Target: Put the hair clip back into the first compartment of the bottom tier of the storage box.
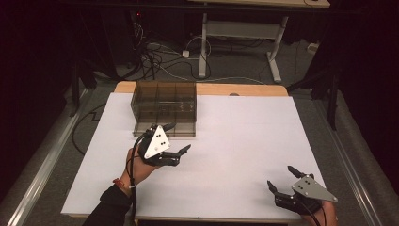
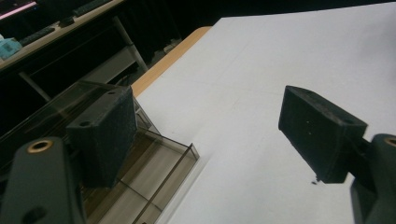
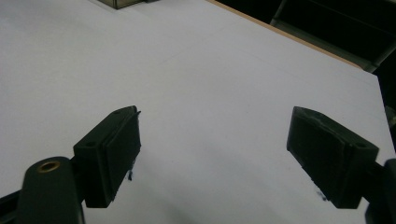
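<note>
Your left tongs [image 1: 181, 151] sit left of centre in the high view, just below the smoky see-through box [image 1: 164, 107], which stands in the upper left part of the white surface [image 1: 244, 141], near its far edge. The box lies up and slightly left of the left tongs' tips, close by but not touching; its near wall runs across the frame, left to right, so its long axis looks crosswise to your reach. In the left gripper view the box [image 2: 154, 172] fills the lower left, behind and under one jaw, while the other jaw stands over bare surface. The left tongs are spread wide and hold nothing. Your right tongs [image 1: 281, 178] rest at the lower right of the high view, well apart from the box, also spread and empty; in the right gripper view a corner of the box [image 3: 122, 3] peeks in at the top edge. So your left hand is plainly the nearer one. The box is brown-tinted, thin-walled and split by dividers into compartments; whether anything lies inside is hard to tell.
</note>
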{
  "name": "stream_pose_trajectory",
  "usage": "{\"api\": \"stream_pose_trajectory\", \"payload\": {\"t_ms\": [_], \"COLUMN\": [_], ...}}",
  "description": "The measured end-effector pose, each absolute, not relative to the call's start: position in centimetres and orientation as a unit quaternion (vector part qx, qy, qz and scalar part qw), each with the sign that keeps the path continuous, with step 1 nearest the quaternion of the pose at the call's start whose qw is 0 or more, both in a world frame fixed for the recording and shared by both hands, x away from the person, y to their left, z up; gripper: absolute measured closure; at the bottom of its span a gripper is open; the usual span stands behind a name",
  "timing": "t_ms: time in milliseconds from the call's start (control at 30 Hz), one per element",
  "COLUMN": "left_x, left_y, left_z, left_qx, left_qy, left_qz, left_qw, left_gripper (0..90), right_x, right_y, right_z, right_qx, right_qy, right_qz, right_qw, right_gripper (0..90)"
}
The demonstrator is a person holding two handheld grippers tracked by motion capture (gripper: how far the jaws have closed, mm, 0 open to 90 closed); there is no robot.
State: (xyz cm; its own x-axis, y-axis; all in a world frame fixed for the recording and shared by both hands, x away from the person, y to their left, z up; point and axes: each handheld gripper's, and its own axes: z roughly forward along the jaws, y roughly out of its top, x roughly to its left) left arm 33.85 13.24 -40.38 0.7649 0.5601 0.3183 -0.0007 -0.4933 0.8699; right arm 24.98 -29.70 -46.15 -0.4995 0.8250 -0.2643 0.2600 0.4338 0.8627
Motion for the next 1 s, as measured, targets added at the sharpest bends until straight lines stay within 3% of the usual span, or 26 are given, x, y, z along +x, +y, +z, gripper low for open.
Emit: {"api": "stream_pose_trajectory", "payload": {"t_ms": [1000], "left_x": [30.4], "left_y": [13.8], "left_z": [-41.5], "left_qx": [0.819], "left_qy": [0.136], "left_qz": [0.311], "left_qw": [0.463], "left_gripper": [17.9], "right_x": [24.7], "right_y": [-29.1], "right_z": [-46.1], "right_qx": [0.343], "right_qy": [0.776], "right_qz": [0.401], "right_qw": [0.346], "right_gripper": [18.9]}}
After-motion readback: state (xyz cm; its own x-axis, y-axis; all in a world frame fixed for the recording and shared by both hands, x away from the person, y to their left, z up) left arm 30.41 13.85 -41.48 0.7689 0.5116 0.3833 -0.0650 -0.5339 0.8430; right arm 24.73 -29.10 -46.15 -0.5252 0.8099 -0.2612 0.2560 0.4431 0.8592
